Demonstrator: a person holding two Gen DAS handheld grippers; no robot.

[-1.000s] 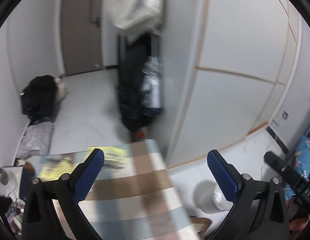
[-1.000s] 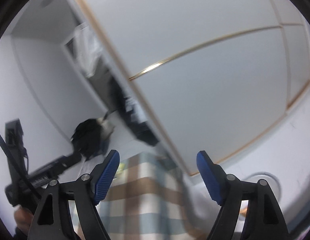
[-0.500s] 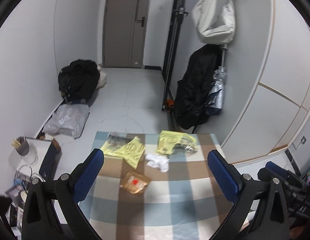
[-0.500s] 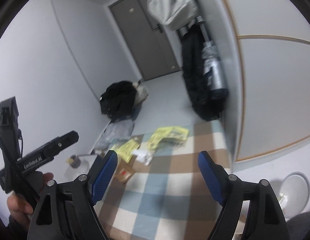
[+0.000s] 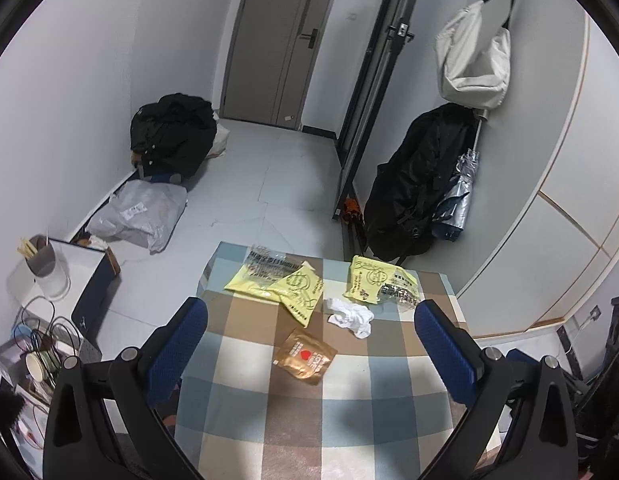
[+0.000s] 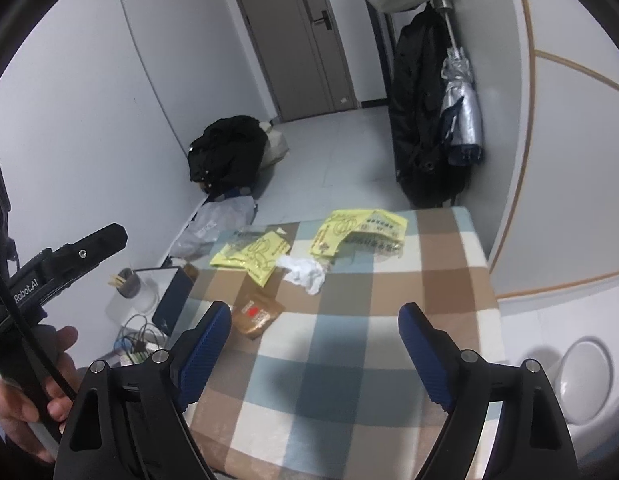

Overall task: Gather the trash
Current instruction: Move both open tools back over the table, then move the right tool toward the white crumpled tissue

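Trash lies on a checked table (image 5: 349, 408) (image 6: 429, 288): two yellow plastic bags (image 5: 287, 286) (image 5: 369, 280) (image 6: 257, 256) (image 6: 349, 230), a crumpled white tissue (image 5: 351, 316) (image 6: 305, 272) and a brown pouch with a red dot (image 5: 305, 358) (image 6: 257, 314). My left gripper (image 5: 311, 350) hovers open above the table's near half, the pouch showing between its fingers but farther off. My right gripper (image 6: 315, 342) is open with its jaws still opening, nothing between them. The left gripper's body (image 6: 65, 260) and the hand holding it (image 6: 49, 384) show at the left of the right wrist view.
A black bag (image 5: 171, 136) and a grey parcel (image 5: 141, 212) lie on the floor by the left wall. A dark coat, umbrella (image 5: 457, 200) and white bag (image 5: 475, 64) hang at right. A white bin (image 6: 585, 376) stands right of the table. A cluttered box (image 5: 49, 280) sits at left.
Both views have swung from the white cabinet wall round to the table, and sunk closer to it. The trash is now in view ahead of both grippers. The right jaws stand slightly wider.
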